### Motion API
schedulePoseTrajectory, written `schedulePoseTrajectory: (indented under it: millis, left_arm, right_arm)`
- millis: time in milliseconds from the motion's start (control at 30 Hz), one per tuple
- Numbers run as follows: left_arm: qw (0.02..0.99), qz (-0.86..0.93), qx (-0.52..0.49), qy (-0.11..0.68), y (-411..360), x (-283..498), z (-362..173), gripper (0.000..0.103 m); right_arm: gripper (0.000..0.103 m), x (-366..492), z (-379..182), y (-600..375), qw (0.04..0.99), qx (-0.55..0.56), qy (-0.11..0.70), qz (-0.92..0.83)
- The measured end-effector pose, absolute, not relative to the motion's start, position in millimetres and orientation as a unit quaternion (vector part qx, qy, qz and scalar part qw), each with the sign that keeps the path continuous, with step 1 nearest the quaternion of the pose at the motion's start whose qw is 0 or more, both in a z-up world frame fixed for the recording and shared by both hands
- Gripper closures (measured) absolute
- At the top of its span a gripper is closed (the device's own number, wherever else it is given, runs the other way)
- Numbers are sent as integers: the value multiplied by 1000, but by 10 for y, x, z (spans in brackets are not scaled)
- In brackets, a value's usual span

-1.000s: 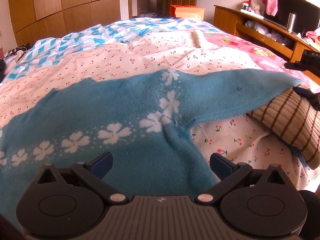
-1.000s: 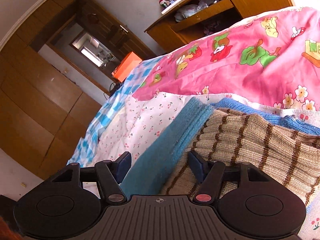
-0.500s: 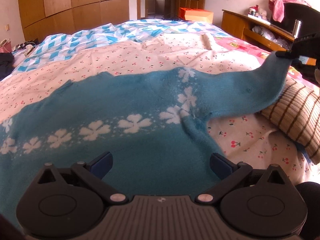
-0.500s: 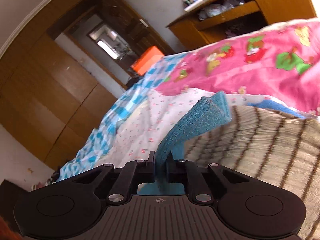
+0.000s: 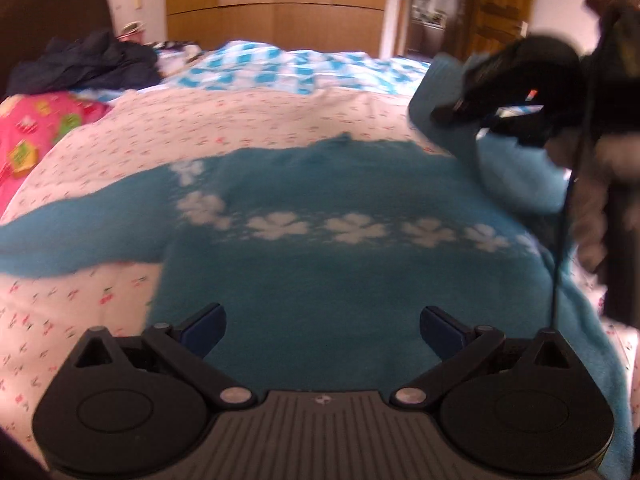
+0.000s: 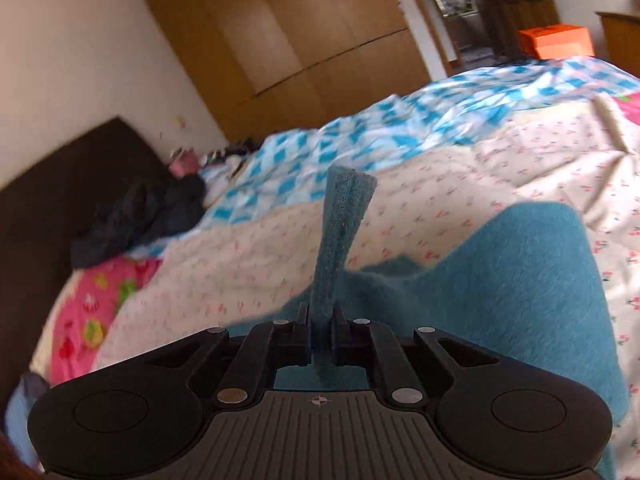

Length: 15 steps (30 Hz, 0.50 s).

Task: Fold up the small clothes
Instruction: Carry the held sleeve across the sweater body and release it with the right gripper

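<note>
A blue sweater (image 5: 320, 264) with a row of white flowers lies spread flat on the bed. Its left sleeve (image 5: 60, 236) stretches out to the left. My left gripper (image 5: 322, 328) hovers open over the sweater's lower body, nothing between its fingers. My right gripper (image 5: 452, 110) appears at the upper right of the left wrist view, shut on the cuff of the other sleeve (image 5: 440, 80), which it holds lifted and bent over the sweater's shoulder. In the right wrist view the cuff (image 6: 344, 240) sticks up from between the closed jaws of the right gripper (image 6: 322, 328), with the sweater body (image 6: 520, 300) beneath.
The bed carries a cherry-print sheet (image 5: 240, 120), a blue checked quilt (image 5: 300, 68) and a pink cartoon blanket (image 5: 32, 132). A dark heap of clothes (image 5: 80, 64) lies by the headboard. An orange box (image 6: 556, 40) stands beyond the bed. A person's arm (image 5: 600, 200) is at right.
The right gripper closed on the sleeve cuff, lifted it off the striped garment and carried it across over the sweater. The left gripper swung sideways along the sweater, staying open.
</note>
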State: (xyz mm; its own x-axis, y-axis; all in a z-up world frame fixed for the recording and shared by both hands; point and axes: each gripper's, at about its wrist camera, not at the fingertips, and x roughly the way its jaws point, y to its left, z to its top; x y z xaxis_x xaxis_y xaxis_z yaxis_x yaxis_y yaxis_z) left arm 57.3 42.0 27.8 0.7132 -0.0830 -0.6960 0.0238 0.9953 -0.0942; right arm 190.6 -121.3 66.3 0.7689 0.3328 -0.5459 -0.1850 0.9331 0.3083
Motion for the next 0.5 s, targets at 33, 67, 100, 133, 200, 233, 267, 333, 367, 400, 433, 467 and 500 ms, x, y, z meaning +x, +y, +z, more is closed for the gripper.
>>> schedulePoseTrajectory:
  millis: [33,67,100,133,200,233,267,333,367,400,433,467,500]
  left_arm:
    - [925,-22,-46,377,500,558,253,0]
    - [925,-16,-52,377,568,546,228,0]
    - [924,-11,-58,377,622,553,205,0]
    - [924,-7,-63,378,667,552,181,0]
    - [923,0,-68,377,720,573,147,0]
    - [924,1,-70,377,738,580,138,0]
    - [924,1,-73,375,753,582,134,0]
    - [925,-3,-83,371,792,579,140,0]
    - [925,-5,-88,369,810,575,140,0]
    - [925,-6,-92,369,827,571,140,0]
    - [924,-6,-94,370,845,570,135,0]
    - [924,-5,-94,371,851,572,125,0]
    - [924,-2,-93,372,855,571,115,0]
  right_arm:
    - [94,1925,560,-1019,933,86,318,144]
    - [94,1945,461,-862,932,60,326,148]
    - [94,1938,359,-706,930,37,332,153]
    - [94,1913,273,-578,929,15,336,155]
    - [94,1881,181,-398,928,-12,338,157]
    - [94,1872,166,-339,926,-18,341,160]
    - [93,1848,151,-292,926,-30,341,161]
    - [93,1843,132,-184,928,-64,332,160]
    - [93,1851,122,-134,927,-83,328,160]
    - [93,1858,113,-89,925,-96,329,161]
    - [90,1870,90,-57,922,-105,334,164]
    - [90,1895,69,-51,921,-108,337,165]
    - [90,1896,58,-35,920,-111,338,164]
